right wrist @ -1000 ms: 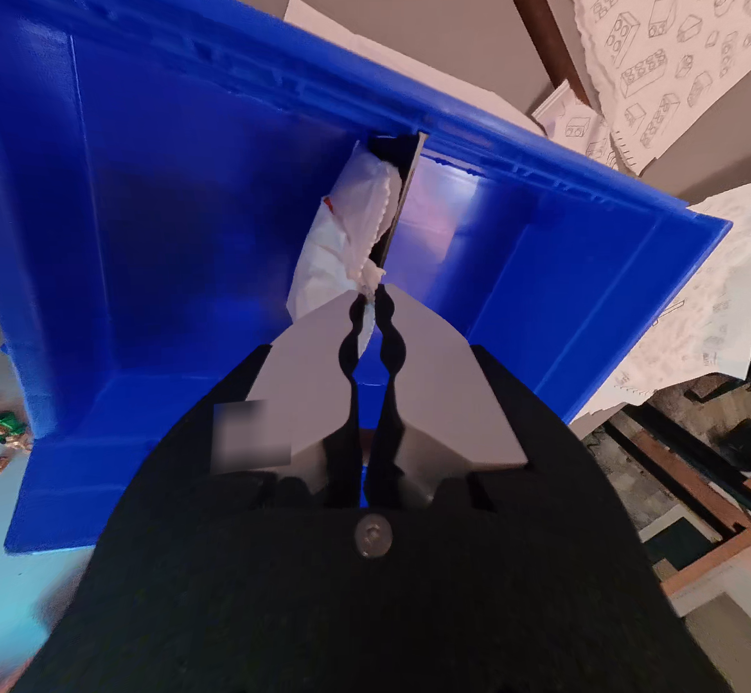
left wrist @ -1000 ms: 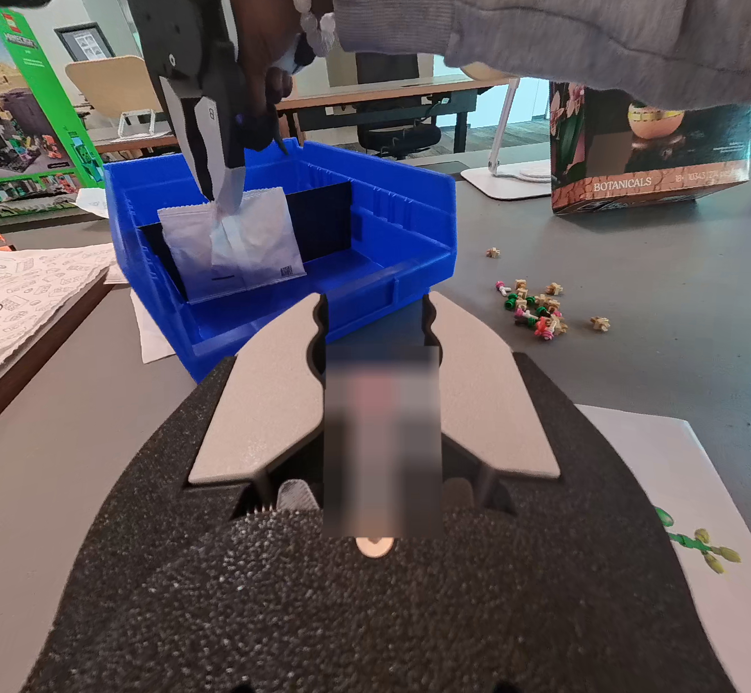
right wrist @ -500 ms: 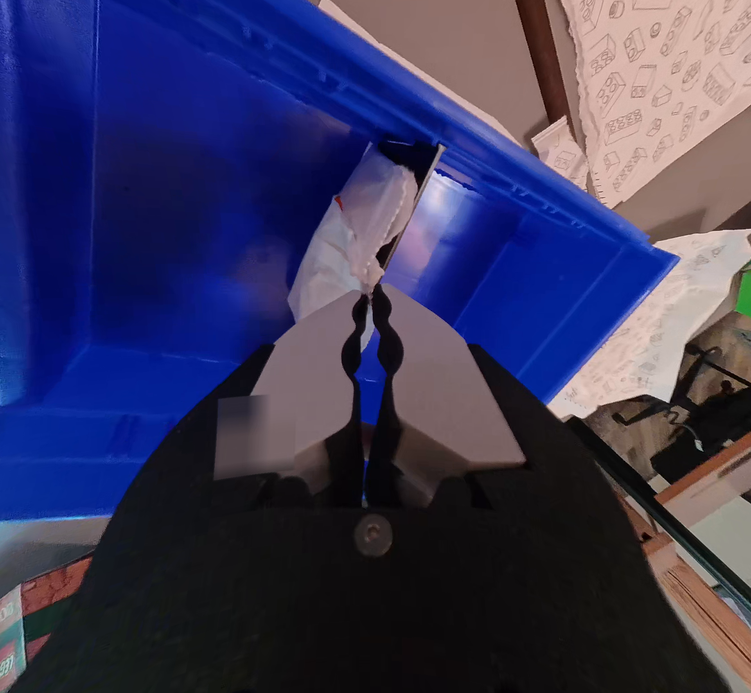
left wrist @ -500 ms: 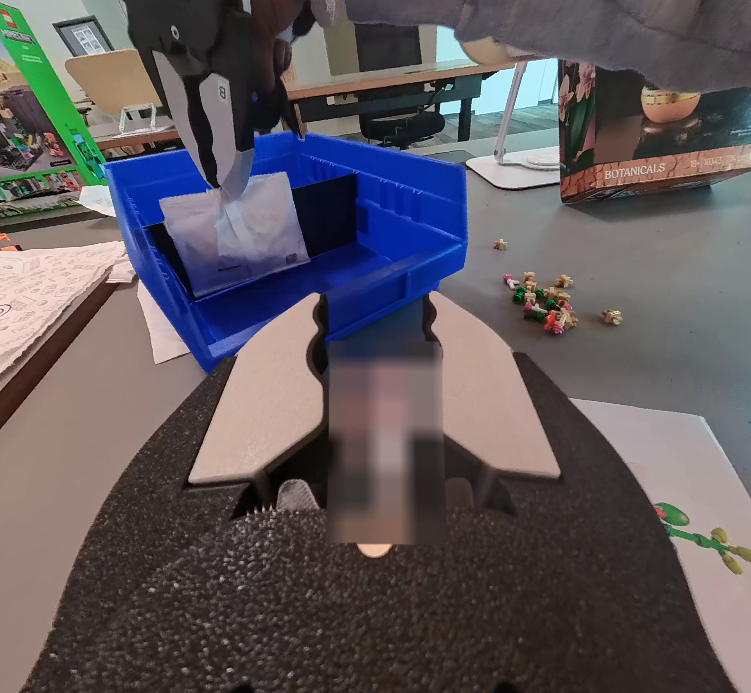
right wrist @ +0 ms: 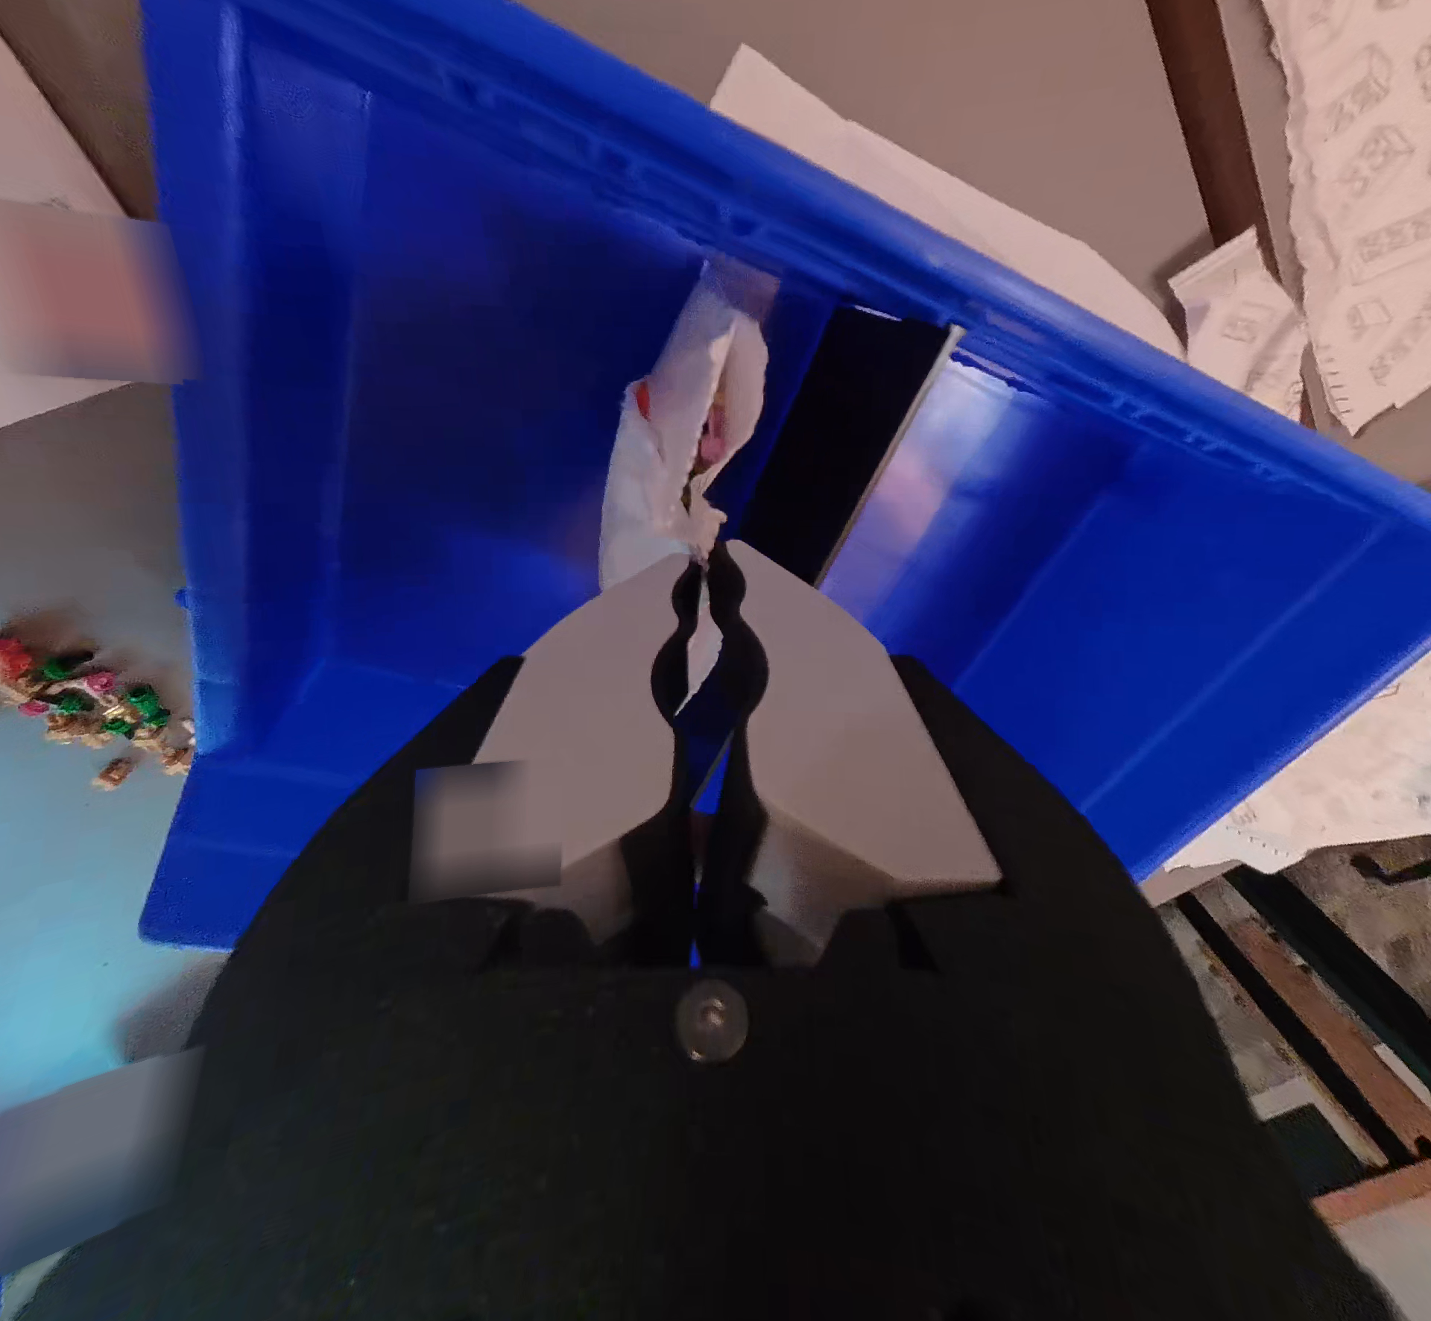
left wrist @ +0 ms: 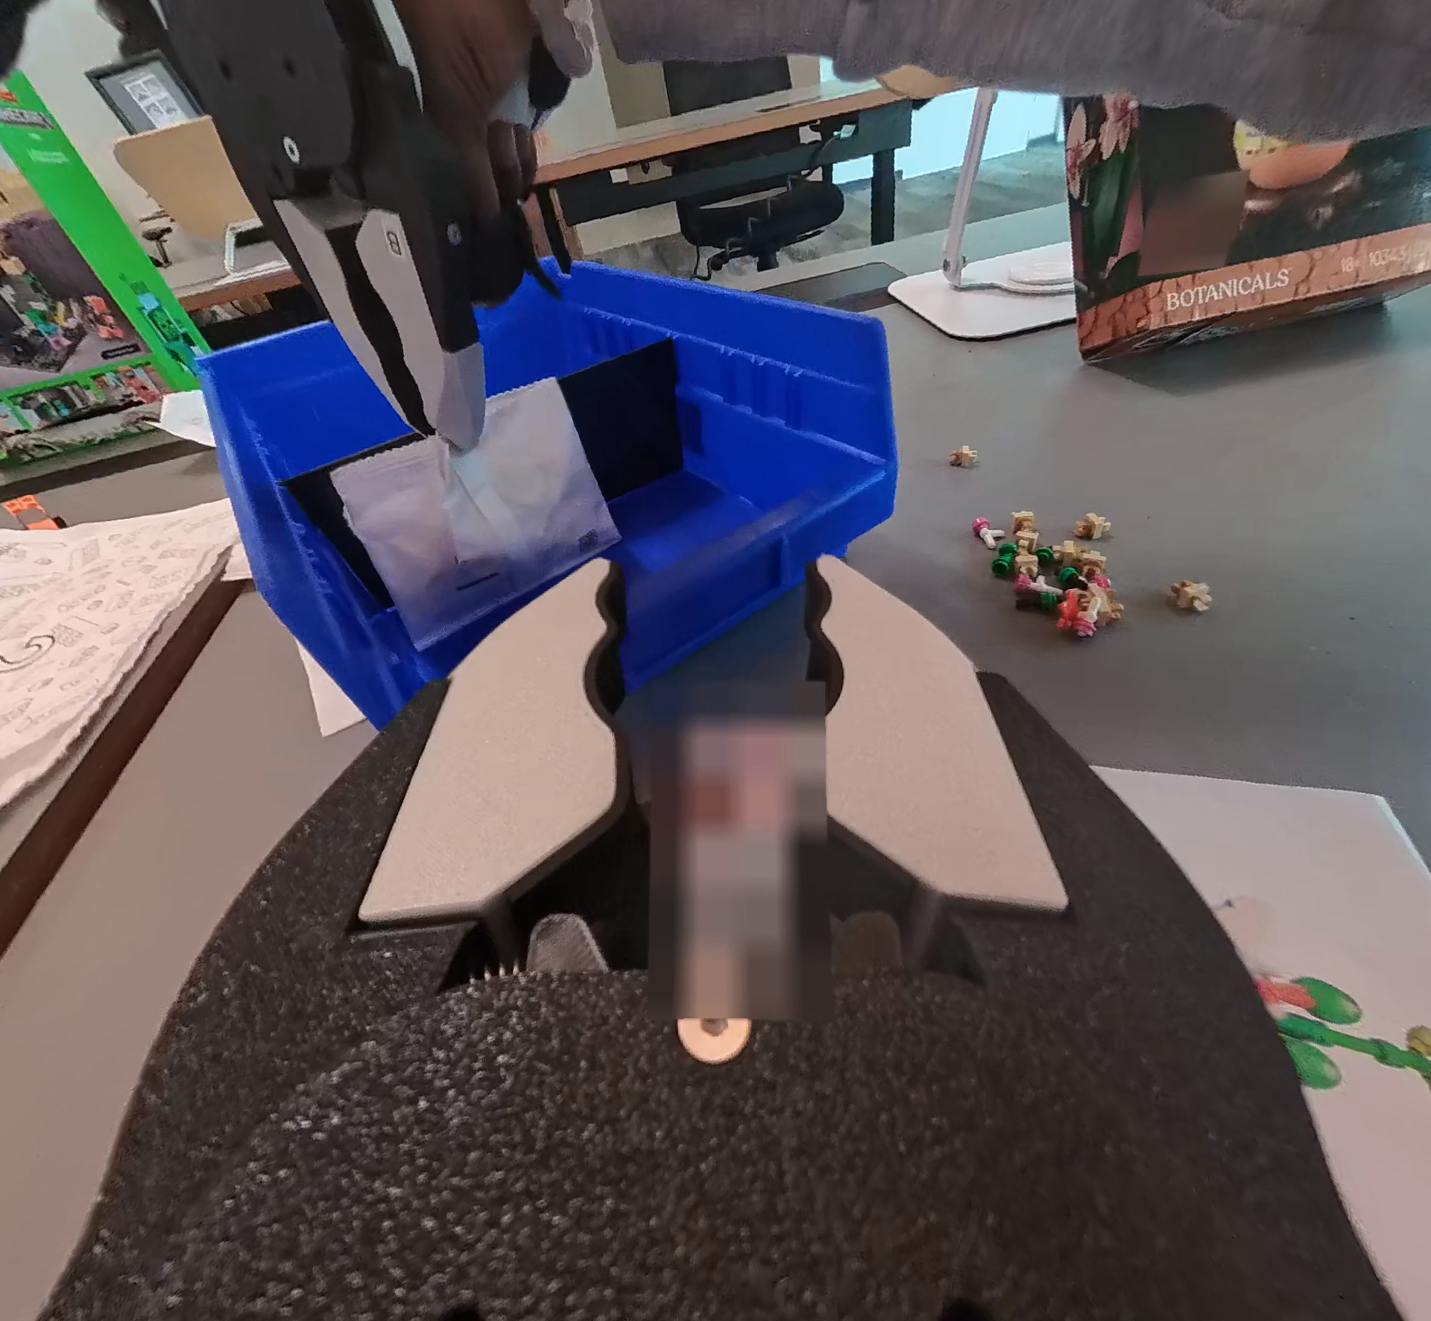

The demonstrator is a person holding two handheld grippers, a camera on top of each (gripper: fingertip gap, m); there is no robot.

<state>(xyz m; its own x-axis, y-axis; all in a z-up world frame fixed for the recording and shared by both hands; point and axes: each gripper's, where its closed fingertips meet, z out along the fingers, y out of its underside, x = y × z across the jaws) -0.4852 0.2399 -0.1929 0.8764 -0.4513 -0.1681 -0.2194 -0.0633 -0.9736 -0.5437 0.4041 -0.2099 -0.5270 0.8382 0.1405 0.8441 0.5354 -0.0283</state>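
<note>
A grey bench [left wrist: 1208, 703] carries a blue bin [left wrist: 774, 335] at upper centre. Over it, the right claw [right wrist: 708, 560] is clenched on a white paper bag [left wrist: 511, 501]. The left claw [left wrist: 712, 575] gapes, empty.

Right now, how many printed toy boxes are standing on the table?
2: a green box at far left behind the blue bin, a dark flowered box at far right. Others may be hidden.

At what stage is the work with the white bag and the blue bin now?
Done: the right gripper is shut on the white bag's top edge. In hand: the bag hangs inside the blue bin, beside the black divider. Left: the bag looks unopened; the left gripper is open, holding nothing. Loose small pieces lie on the table.
</note>
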